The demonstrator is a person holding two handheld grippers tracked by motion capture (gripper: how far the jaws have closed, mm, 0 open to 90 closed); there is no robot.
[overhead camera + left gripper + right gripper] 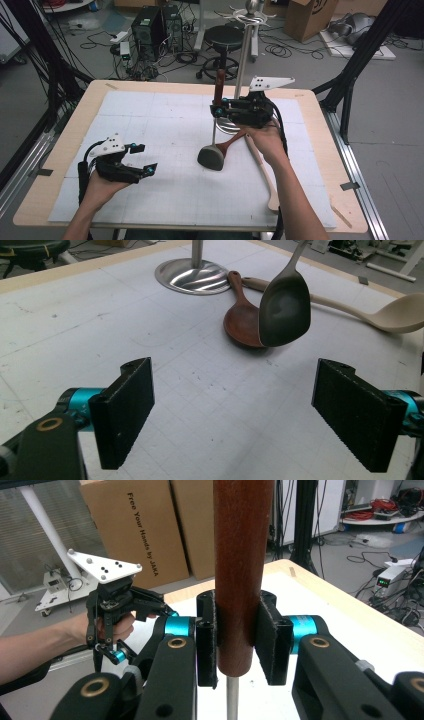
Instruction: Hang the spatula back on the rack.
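1. Up on the floor beyond the surface (60, 165) stand cardboard boxes (132, 527); what is inside them cannot be seen.
2. Printed down the side of one box, in the right gripper view, is "Free Your Hands by JAKA".
3. Gripped in the right tool (220, 111) is the dark spatula (211, 157): the two black pads are clenched on its reddish-brown wooden handle (240, 570), which stands upright between them. A thin metal shaft runs down from the handle to the dark blade, which hangs near the middle of the surface, just above the white gridded mat (150, 125).
4. Released and wide apart, the left tool (232, 410) has nothing between its pads and hovers over bare mat at the near left, well apart from the spatula.
5. Lying on the mat behind the blade are a brown wooden spoon (242, 320) and a long pale spoon (395, 315), their handles crossing near the round steel base (192, 277) of a stand whose pole rises beside the right tool.
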